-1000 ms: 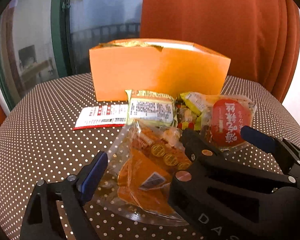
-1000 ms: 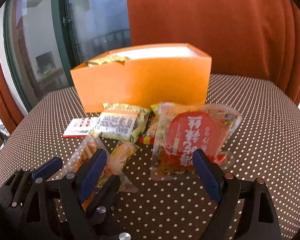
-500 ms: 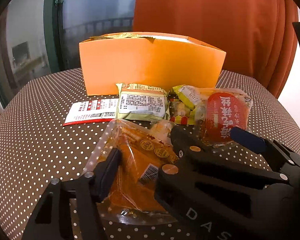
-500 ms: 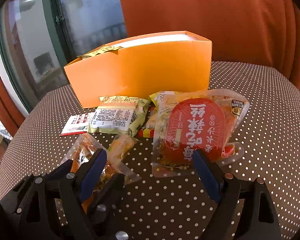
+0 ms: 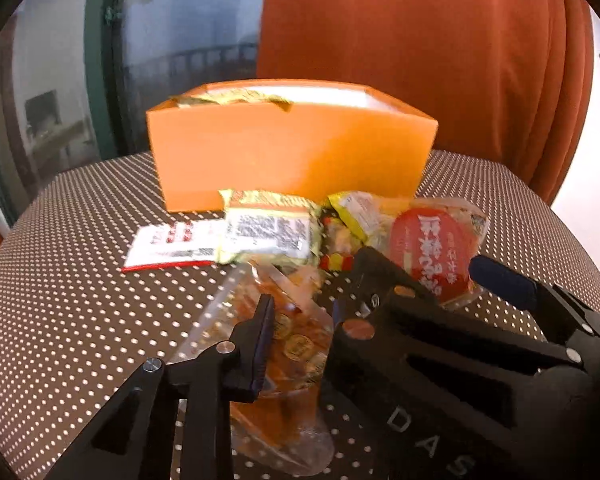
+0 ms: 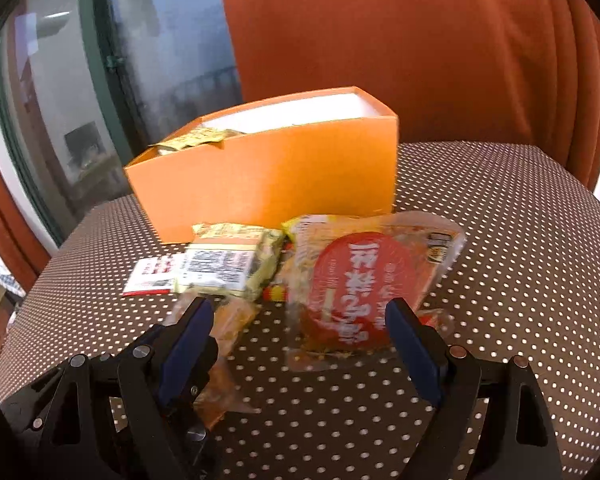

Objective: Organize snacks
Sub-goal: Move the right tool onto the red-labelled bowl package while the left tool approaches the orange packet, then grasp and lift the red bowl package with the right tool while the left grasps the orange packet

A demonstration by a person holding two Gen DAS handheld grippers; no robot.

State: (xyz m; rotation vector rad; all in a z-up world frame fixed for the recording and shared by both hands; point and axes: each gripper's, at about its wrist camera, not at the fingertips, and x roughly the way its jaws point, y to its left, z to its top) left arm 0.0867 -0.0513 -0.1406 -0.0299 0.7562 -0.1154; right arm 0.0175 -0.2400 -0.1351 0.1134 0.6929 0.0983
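My left gripper (image 5: 300,332) is shut on a clear packet of orange snack (image 5: 292,344), which bunches up between its pads. Its right finger is mostly hidden behind the right gripper's black body. The same packet (image 6: 228,320) shows at the lower left of the right wrist view. My right gripper (image 6: 300,320) stands open close beside the left one. A red-labelled snack packet (image 6: 356,288) lies flat between its fingertips and just beyond them, and the pads do not press it. An open orange box (image 5: 292,152) stands behind the snacks with a yellow packet inside.
A yellow-green packet (image 5: 268,232), a flat red-and-white packet (image 5: 168,244) and a small yellow packet (image 5: 356,212) lie in front of the box. All rest on a brown polka-dot tabletop (image 5: 60,280). An orange curtain (image 6: 420,60) and a window (image 6: 160,40) stand behind.
The left jaws have closed onto the clear orange packet, crumpling it. The right gripper has stayed open, with the red-labelled packet now slightly closer to its fingertips.
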